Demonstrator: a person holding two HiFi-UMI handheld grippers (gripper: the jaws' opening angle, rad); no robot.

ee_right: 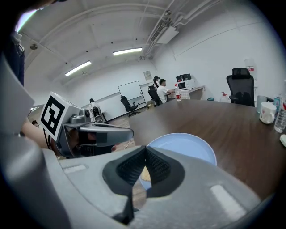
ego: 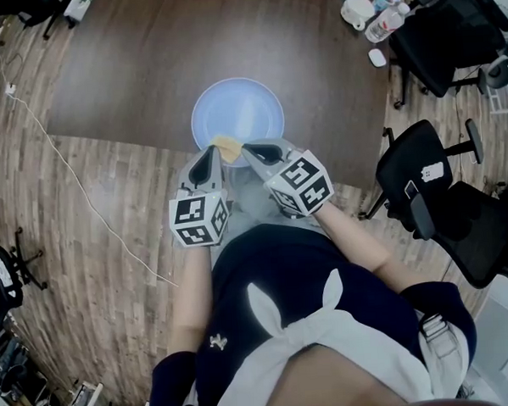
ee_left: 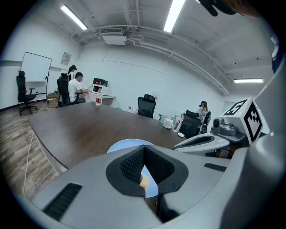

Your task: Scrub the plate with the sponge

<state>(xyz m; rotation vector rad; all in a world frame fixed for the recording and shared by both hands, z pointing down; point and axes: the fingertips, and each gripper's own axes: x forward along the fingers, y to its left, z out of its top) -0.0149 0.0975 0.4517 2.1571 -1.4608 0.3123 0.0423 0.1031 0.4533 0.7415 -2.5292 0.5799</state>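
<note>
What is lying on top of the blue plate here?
A yellow sponge lies at the near rim of the plate, between the tips of the left gripper and right gripper. The rest of the plate looks bare. The grippers cover part of that rim.
</note>
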